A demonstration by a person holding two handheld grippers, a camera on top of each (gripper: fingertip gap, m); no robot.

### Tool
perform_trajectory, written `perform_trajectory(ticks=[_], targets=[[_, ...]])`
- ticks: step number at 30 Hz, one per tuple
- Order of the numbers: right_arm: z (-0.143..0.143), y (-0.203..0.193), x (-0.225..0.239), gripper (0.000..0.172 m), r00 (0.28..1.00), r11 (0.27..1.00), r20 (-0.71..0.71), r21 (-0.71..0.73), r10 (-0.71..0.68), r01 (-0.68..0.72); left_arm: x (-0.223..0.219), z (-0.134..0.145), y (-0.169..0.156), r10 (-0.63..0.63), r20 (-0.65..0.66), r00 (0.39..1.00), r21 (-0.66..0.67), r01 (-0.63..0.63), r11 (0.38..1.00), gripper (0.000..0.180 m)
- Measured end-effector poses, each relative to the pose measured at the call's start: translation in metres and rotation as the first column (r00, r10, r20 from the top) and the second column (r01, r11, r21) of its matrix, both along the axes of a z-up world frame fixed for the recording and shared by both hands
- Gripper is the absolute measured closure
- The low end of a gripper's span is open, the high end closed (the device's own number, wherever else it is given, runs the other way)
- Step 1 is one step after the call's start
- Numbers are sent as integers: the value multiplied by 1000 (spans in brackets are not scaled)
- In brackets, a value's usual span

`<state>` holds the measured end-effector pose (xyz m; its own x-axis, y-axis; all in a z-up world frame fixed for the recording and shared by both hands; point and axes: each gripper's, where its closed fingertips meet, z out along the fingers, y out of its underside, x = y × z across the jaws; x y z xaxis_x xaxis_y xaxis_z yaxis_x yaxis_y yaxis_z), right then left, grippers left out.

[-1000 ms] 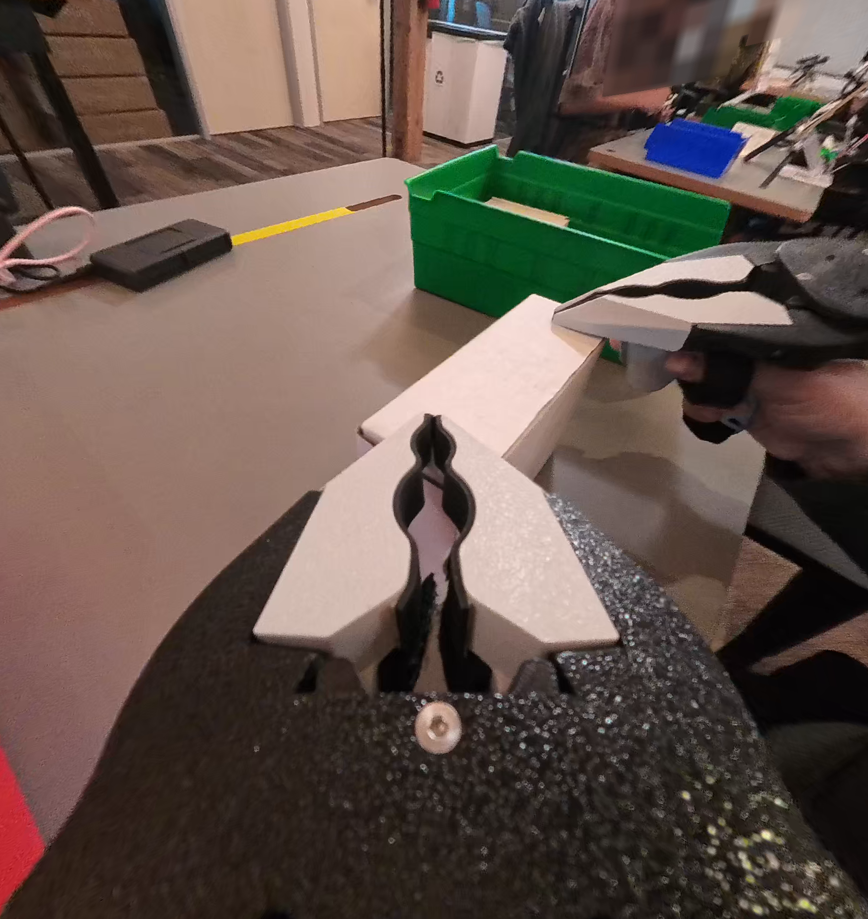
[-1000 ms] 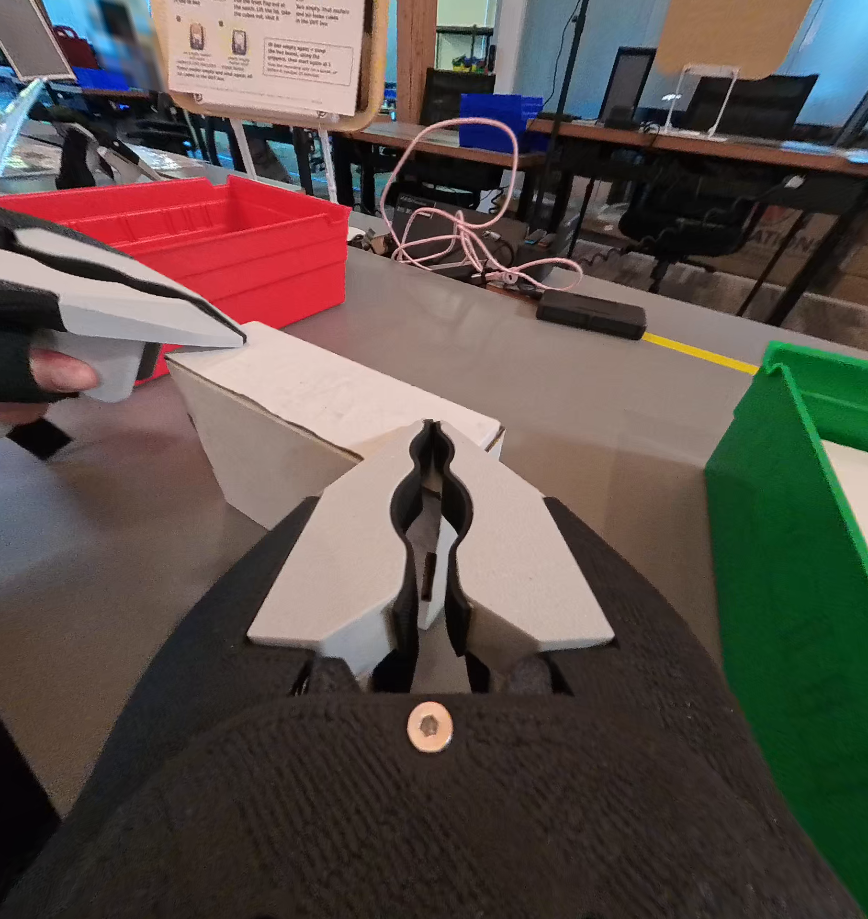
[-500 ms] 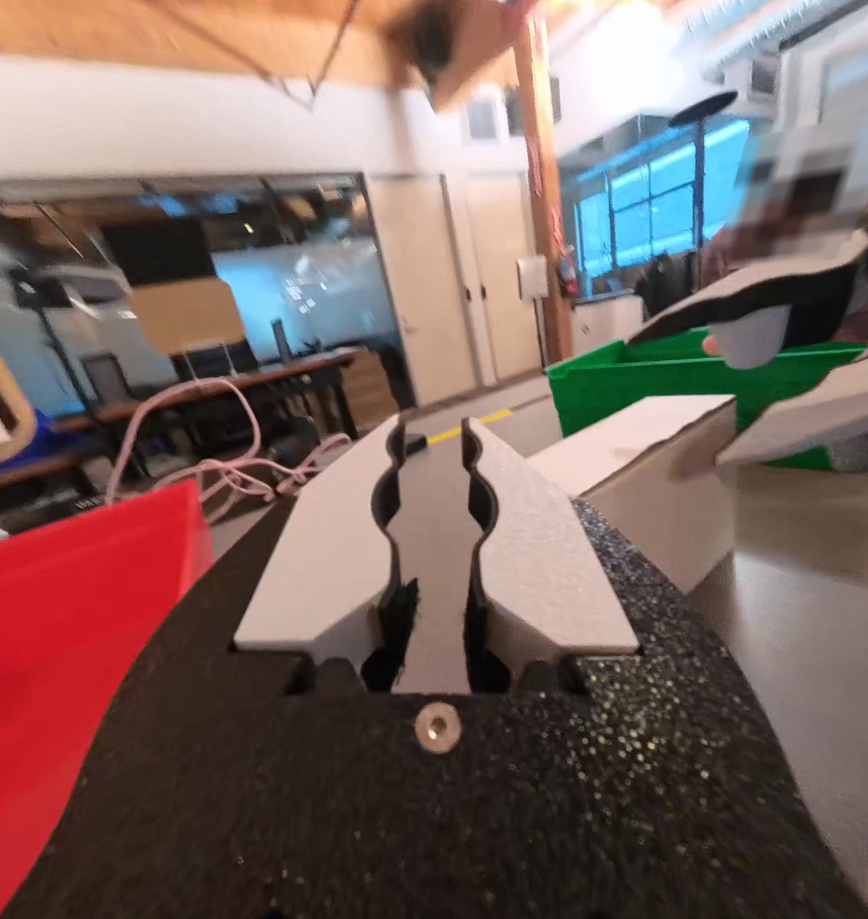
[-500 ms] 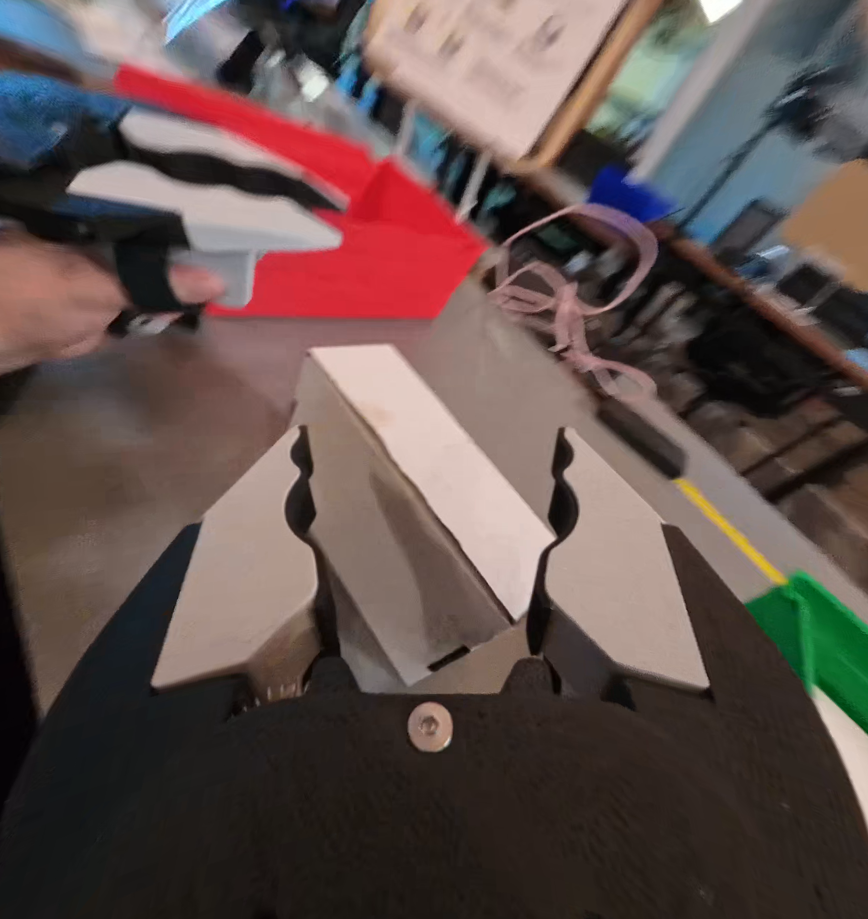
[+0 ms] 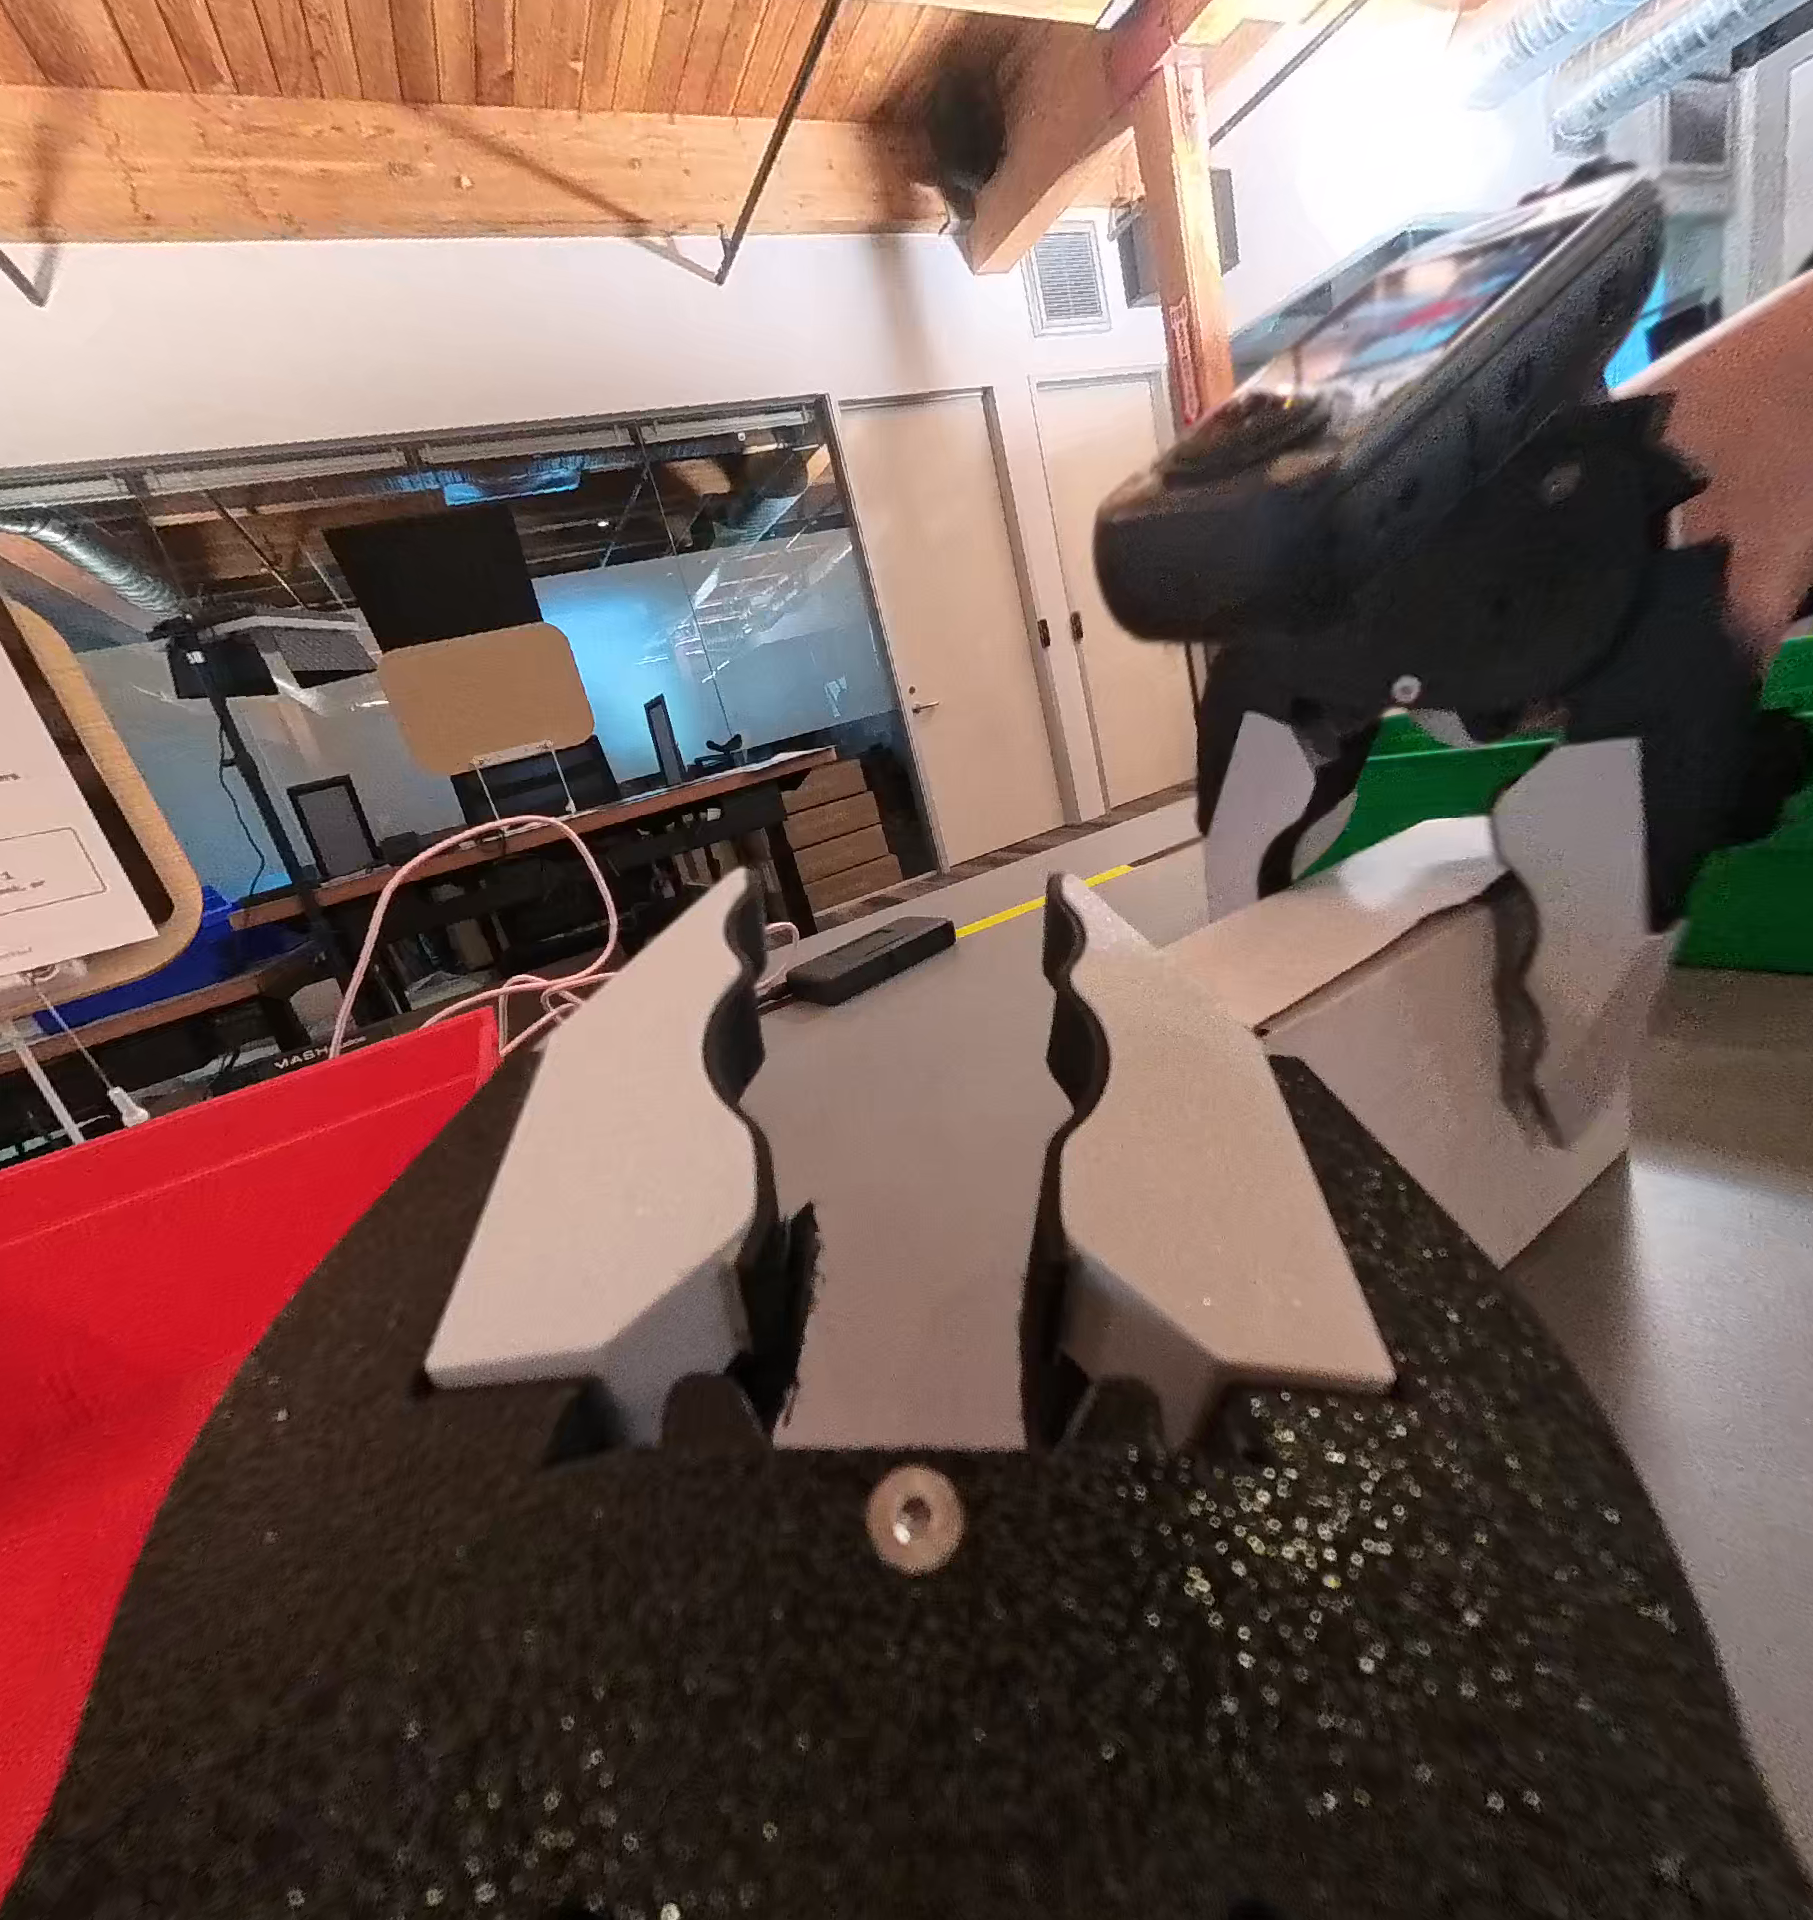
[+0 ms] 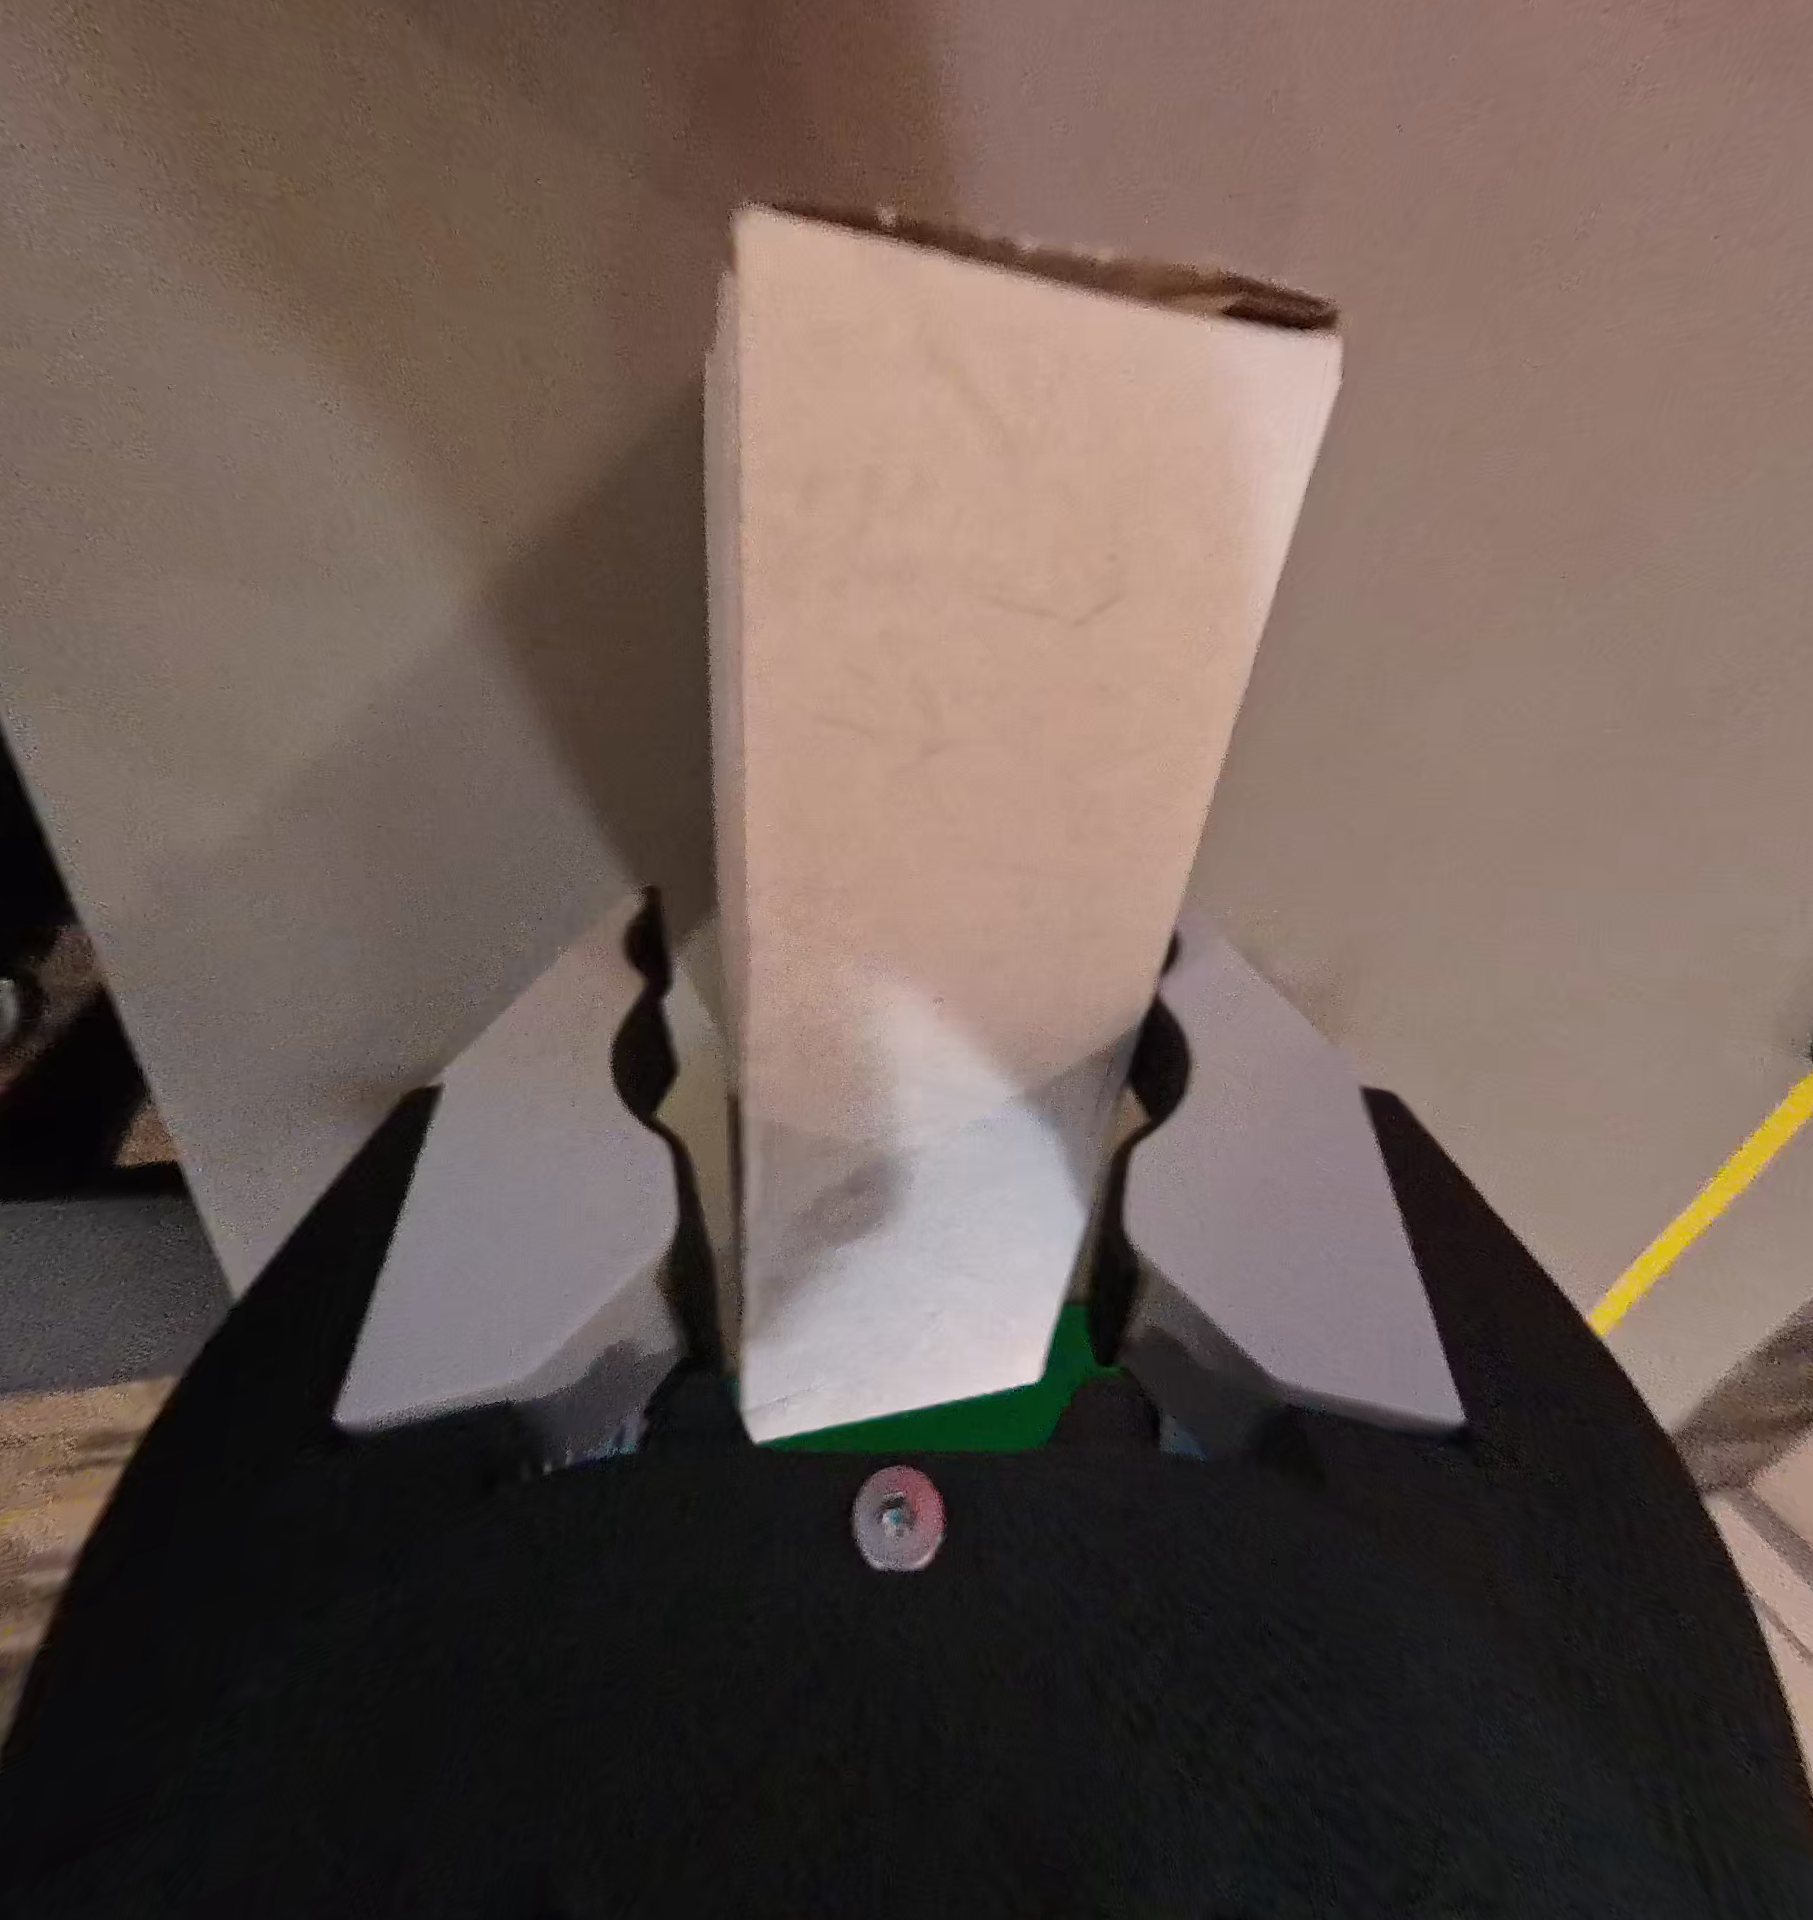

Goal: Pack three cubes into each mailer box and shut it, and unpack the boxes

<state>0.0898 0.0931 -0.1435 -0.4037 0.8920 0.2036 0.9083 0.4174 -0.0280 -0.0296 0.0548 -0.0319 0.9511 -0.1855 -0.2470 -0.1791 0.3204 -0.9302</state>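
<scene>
Right now the nearest thing is the left hand-held gripper, low over the desk with its fingers apart and nothing between them, only bare desk surface showing through. A red bin sits just beside it on its left. A little farther on, the white mailer box lies shut on the desk, and the right hand-held gripper comes down over its end from above, fingers spread wide to either side of the box. The right finger looks close against the cardboard; on the left a gap shows, so I would not call it a grip yet. To do this well, I'd centre the fingers across the box's width, close squarely on the side walls without crushing them, and keep the lid down. Beyond stand a green bin, a black block and pink cable near the desk's far edge.
</scene>
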Motion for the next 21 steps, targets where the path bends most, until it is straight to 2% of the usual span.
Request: perform_trajectory(ticks=[1, 2, 5, 7, 9, 12, 14, 16, 18, 21], targets=[[-1, 3, 0, 93, 1000, 1000, 12, 14, 15, -15, 1, -1, 0, -2, -4, 1000, -3, 2, 1000, 130], [-1, 2, -1, 95, 1000, 1000, 8, 2, 15, -15, 1, -2, 1, -1, -6, 1000, -8, 1, 1000, 130], [3, -4, 0, 96, 998, 999, -50, 10, 41, -41, 0, -2, 1, 0, -4, 1000, -15, -1, 1000, 130], [17, -8, 3, 96, 988, 996, -130, 60, 79, -71, 0, -2, 1, -8, 7, 1000, -15, 8, 1000, 131], [46, -6, 11, 96, 968, 989, -235, 138, 89, -58, 0, -3, 1, -13, 19, 1000, -21, 13, 1000, 131], [111, 10, 46, 96, 921, 953, -387, 294, 53, 69, 0, -3, 1, -20, 33, 999, -26, 21, 999, 132], [155, 27, 86, 96, 885, 895, -466, 400, 12, 198, 2, -4, 3, -27, 37, 999, -35, 29, 999, 132], [182, 45, 133, 96, 869, 823, -492, 478, -40, 308, 4, -8, 5, -34, 30, 999, -56, 36, 998, 132], [184, 64, 183, 96, 898, 763, -427, 544, -109, 351, 7, -11, 7, -34, 17, 999, -75, 35, 997, 132], [148, 84, 243, 96, 945, 769, -253, 555, -206, 317, 8, -11, 7, -28, 1, 1000, -71, 28, 997, 134]])
